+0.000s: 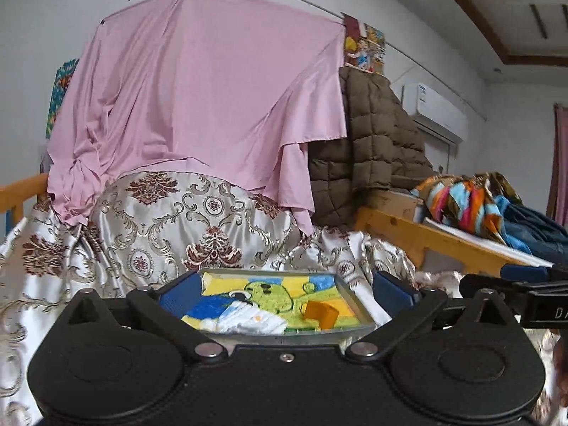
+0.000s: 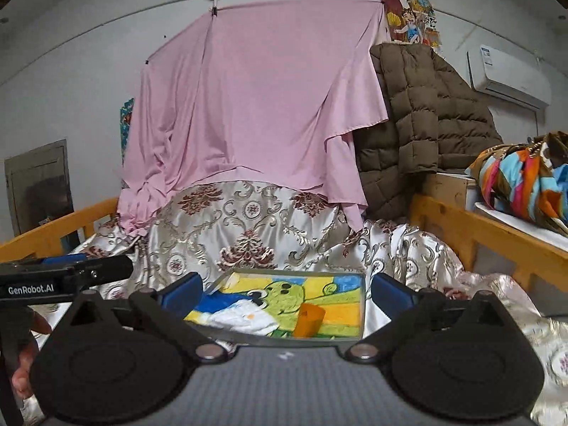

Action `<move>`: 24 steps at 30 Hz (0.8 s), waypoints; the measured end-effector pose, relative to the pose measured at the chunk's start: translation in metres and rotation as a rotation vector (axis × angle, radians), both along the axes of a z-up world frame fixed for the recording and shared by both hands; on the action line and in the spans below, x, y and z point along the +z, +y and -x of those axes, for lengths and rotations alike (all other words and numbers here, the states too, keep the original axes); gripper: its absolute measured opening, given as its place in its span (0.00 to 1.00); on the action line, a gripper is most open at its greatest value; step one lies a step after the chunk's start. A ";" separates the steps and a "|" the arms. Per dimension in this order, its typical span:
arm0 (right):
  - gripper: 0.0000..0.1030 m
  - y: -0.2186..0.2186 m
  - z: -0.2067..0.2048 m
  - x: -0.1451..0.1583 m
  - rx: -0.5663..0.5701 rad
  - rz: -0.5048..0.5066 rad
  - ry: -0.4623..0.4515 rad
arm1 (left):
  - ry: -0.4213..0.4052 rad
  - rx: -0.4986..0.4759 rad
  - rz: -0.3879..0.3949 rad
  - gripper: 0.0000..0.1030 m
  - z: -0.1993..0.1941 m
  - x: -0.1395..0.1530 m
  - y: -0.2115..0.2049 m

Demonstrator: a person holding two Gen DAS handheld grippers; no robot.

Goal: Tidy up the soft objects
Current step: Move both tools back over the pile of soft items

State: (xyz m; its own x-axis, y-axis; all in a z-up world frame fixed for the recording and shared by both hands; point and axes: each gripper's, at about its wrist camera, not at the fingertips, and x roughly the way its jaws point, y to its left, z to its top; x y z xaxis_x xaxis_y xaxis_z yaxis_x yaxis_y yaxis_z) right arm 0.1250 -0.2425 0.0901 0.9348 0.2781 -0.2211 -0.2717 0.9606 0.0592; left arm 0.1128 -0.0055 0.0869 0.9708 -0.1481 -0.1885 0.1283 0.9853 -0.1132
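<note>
Only right claw (image 2: 285,293) view shows grey door (image 2: 39,184).

A shallow grey tray (image 1: 356,296) lay on the patterned satin bedspread (image 1: 170,220), tilted a little. Its bottom was covered by a towel (image 1: 269,293) with a green cartoon figure on yellow and blue. On it rested a folded white cloth (image 1: 252,319) at the left and an orange block (image 1: 321,314) at the right, apart.

Open air above the tray (image 2: 362,305); pink sheet (image 2: 255,96) (hanging) and wooden rail (image 2: 472,227) hem the sides.
</note>
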 end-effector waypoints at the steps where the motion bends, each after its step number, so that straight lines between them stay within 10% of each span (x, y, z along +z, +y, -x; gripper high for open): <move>1: 1.00 0.000 0.010 -0.002 0.000 0.000 0.000 | 0.005 -0.009 -0.014 0.99 0.010 -0.003 0.001; 24: 1.00 -0.004 0.105 -0.068 -0.016 0.021 0.322 | 0.338 -0.268 -0.157 0.99 0.073 -0.079 -0.002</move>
State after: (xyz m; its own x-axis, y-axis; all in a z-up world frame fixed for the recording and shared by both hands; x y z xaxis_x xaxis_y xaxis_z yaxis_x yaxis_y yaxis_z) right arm 0.0198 -0.2468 0.0225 0.8202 0.2556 -0.5119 -0.2266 0.9666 0.1196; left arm 0.0401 -0.0078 0.0079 0.7823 -0.3301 -0.5283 0.3625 0.9309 -0.0449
